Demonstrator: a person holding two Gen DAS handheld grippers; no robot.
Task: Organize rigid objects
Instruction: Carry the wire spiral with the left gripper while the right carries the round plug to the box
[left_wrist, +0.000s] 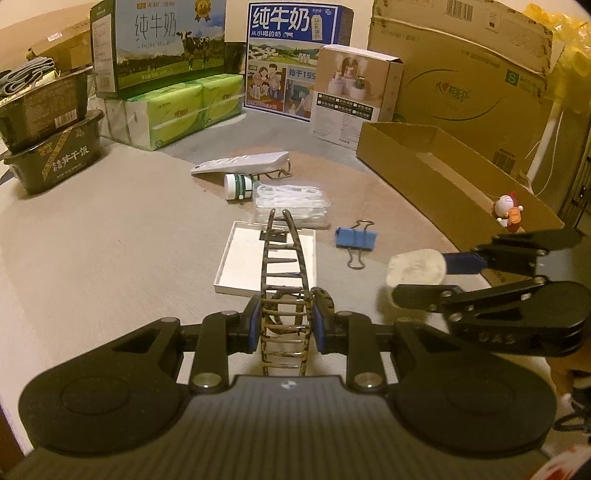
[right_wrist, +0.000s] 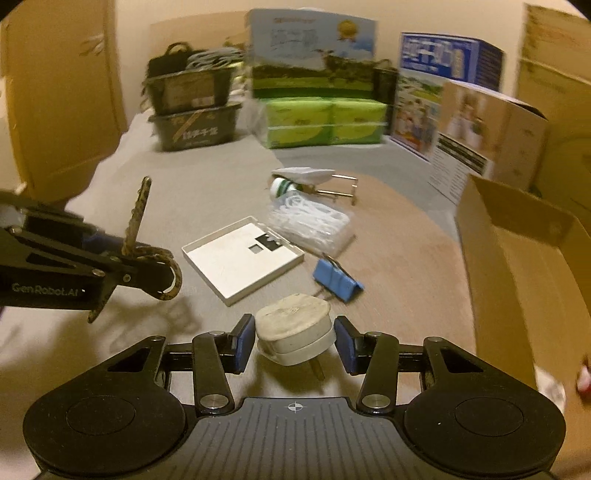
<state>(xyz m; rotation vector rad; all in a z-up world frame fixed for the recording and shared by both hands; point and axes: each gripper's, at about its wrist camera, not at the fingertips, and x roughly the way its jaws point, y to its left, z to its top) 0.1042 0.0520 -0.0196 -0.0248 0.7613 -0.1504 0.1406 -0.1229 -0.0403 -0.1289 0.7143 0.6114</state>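
Both grippers loaded, the open cardboard box (left_wrist: 436, 155) waiting at the right.

The left gripper (left_wrist: 284, 326) is clamped on the tortoiseshell hair claw (left_wrist: 284, 266), the right gripper (right_wrist: 294, 341) on the white plug (right_wrist: 293, 328). The plug is rounded (and that view is blurred), so it could slip from the pads and drop short of the box. One hair claw, one plug; on the table lie one blue binder clip (left_wrist: 356, 237), one white tray (left_wrist: 258, 258), one pack of floss picks (left_wrist: 291, 199), one small jar (left_wrist: 238, 186).
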